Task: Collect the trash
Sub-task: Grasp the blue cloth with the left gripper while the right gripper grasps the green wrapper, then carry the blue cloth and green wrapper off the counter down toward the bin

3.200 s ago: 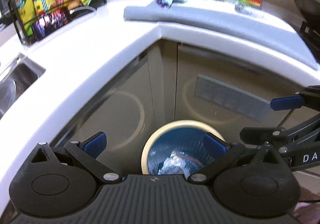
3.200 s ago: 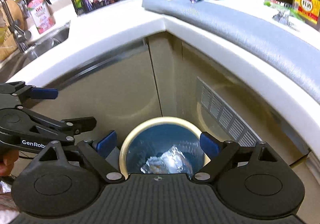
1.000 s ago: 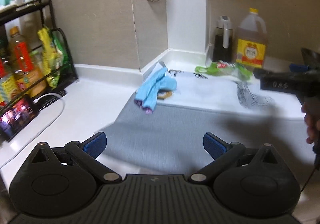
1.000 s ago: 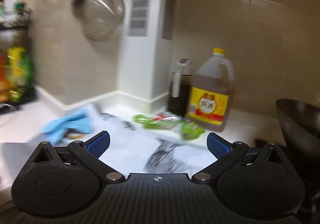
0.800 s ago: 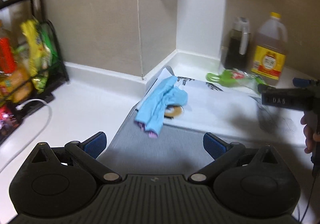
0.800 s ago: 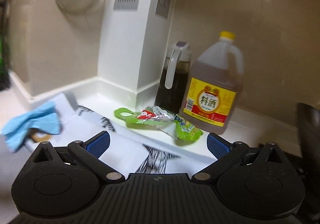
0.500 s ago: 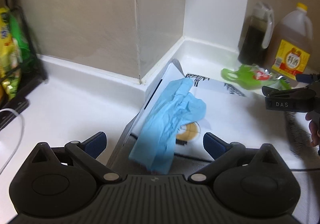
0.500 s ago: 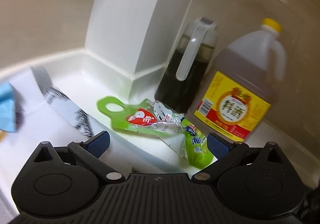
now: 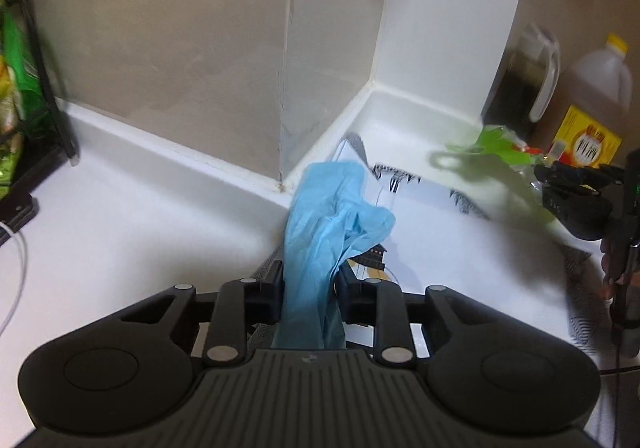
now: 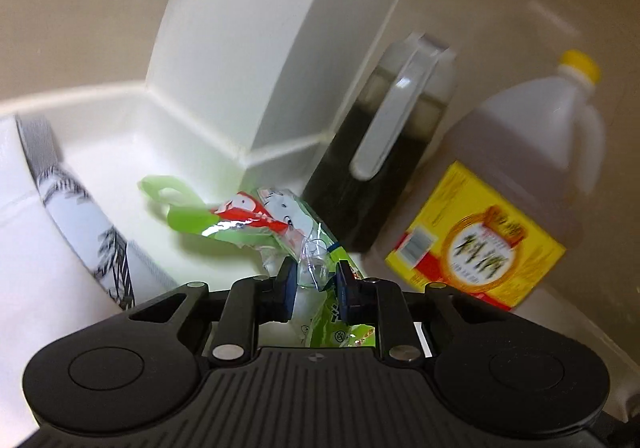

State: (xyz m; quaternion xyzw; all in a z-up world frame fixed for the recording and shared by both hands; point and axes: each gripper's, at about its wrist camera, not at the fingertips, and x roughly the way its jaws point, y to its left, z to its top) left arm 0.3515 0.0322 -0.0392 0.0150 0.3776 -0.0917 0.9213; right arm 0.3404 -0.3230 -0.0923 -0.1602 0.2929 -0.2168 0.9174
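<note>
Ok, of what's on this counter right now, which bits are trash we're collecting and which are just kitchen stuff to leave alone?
Part of the job:
- blue glove, pinched in the left gripper, whose jaws have just been closing
- green snack wrapper, clamped at its near end by the right gripper, also just closing

Just lying about:
- dark sauce jug
- yellow-capped bottle
- printed white mat
- black rack
</note>
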